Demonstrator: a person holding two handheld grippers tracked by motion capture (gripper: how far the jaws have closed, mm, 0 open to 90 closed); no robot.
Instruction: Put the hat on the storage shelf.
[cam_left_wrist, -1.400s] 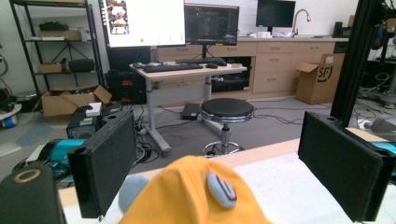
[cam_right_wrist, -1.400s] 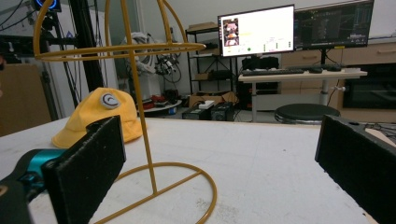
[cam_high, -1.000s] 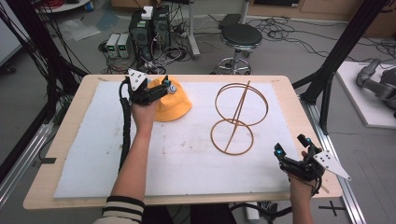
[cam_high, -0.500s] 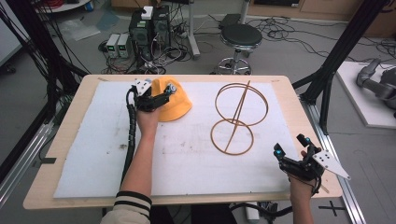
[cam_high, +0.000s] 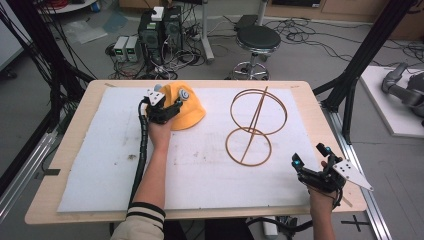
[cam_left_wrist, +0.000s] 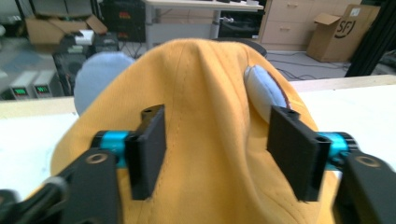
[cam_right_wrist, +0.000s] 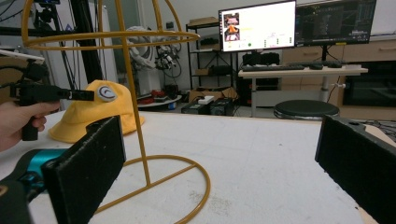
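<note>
While the grasp is unmade: risks, as judged.
Left gripper: jaws wide, straddling the yellow bucket hat's crown, not pinching.
Hat place: table's 11 o'clock.
Slip risk: soft cloth may bunch, so the jaws could catch too thin a fold.
Right gripper: jaws wide, idle at 4 o'clock.
Wire hat stand: light, likely to tip if knocked.

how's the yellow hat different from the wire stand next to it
The yellow hat is soft cloth, slumped low on the white mat; the wire stand is a stiff open frame that stands upright on a ring base. The left gripper has its open jaws on either side of the hat's crown; the stand is untouched, with the right gripper open and apart from it. Both are yellowish and sit on the same mat.
</note>
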